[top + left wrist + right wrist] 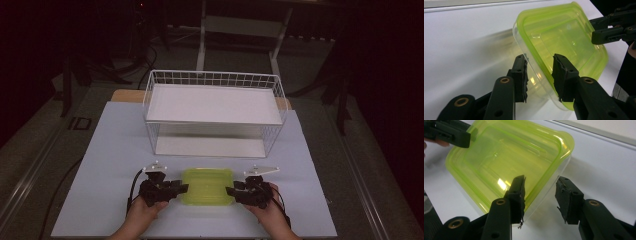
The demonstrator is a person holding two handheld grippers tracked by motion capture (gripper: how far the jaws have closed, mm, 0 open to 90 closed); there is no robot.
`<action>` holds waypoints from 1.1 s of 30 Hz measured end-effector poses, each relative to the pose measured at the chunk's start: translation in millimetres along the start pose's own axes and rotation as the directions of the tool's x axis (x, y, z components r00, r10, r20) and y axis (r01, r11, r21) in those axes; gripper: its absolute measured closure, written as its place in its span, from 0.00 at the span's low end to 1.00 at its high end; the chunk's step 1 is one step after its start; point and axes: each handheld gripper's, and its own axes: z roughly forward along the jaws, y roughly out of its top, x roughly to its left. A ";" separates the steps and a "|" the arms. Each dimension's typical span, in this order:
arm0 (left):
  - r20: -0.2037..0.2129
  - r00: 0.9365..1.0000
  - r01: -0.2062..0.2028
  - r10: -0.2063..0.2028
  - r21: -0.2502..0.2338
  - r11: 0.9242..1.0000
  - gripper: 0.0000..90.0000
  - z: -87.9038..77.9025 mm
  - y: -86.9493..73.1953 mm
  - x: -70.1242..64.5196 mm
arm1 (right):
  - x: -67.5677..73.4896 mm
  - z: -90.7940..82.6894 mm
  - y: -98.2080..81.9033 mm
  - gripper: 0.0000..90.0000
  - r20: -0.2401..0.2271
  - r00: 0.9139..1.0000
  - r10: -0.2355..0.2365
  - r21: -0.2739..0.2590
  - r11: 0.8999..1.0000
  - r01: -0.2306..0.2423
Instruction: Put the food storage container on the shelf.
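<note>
We read no text, no labels, no brand marks, no numbers, no signs on anything in view

The lidded container point(207, 186) lies on the table point(110, 150), at 6 o'clock from the wire basket point(214, 111).

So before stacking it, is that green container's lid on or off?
On: the green lid sits flush over the clear container rim.
</note>
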 end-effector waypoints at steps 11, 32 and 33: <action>0.019 1.000 -0.004 0.004 -0.014 1.000 0.82 -5.6 -4.2 -6.3 | 4.5 -6.3 -3.1 0.73 -0.037 0.999 0.007 0.008 1.000 -0.007; -0.012 1.000 -0.026 0.025 -0.020 0.999 0.89 -10.4 -5.5 -20.4 | 10.3 -16.1 -6.3 0.86 -0.028 1.000 0.014 0.002 1.000 -0.014; -0.005 1.000 -0.013 0.013 -0.034 0.999 0.89 -12.1 -2.4 -20.5 | 10.1 -17.6 -4.9 0.86 -0.026 1.000 0.015 -0.005 1.000 -0.015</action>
